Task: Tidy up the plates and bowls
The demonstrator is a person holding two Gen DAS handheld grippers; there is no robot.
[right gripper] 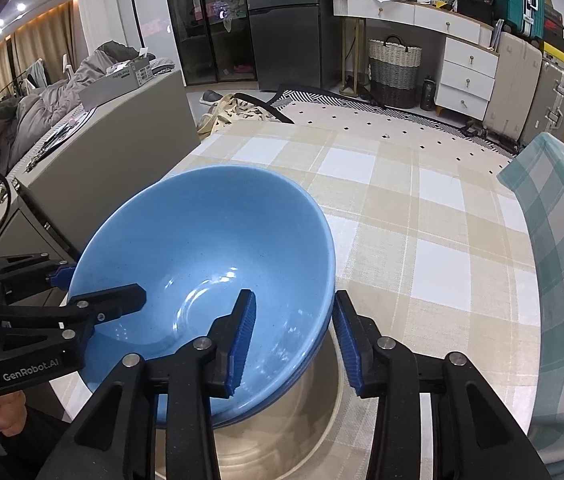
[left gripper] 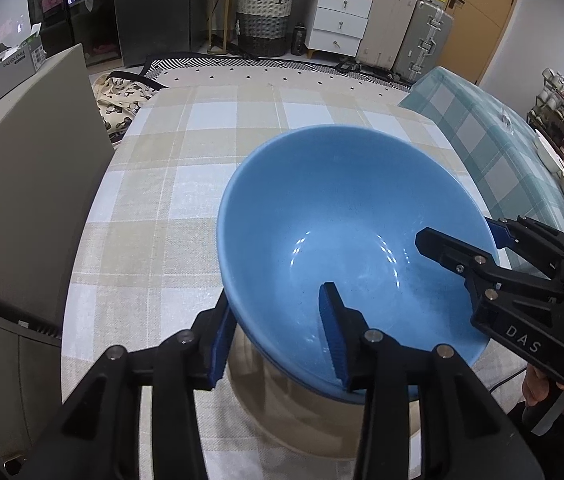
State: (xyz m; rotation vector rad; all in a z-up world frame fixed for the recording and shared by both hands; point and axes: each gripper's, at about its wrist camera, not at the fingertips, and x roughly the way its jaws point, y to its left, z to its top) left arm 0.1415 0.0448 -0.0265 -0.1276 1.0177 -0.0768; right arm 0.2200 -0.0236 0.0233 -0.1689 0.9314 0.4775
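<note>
Blue bowl straddled at its rim by both sets of jaws

Left gripper (left gripper: 277,336) spans the rim at lower centre of its frame, jaws spread, not clenched; the blue bowl (left gripper: 346,232), nested in another over a steel bowl (right gripper: 282,432) on the counter (right gripper: 422,220); right gripper (right gripper: 292,340) likewise straddles, released.

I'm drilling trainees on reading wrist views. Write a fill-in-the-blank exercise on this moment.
1. Both tongs straddle the rim of a bowl whose colour is ____.
2. Each of the left tongs and the right tongs has one finger outside the bowl and one ____ it.
3. The tablecloth under the bowl has a ____ pattern.
4. The pads on the fingers are coloured ____.

Missing words: blue; inside; checked; blue
</note>
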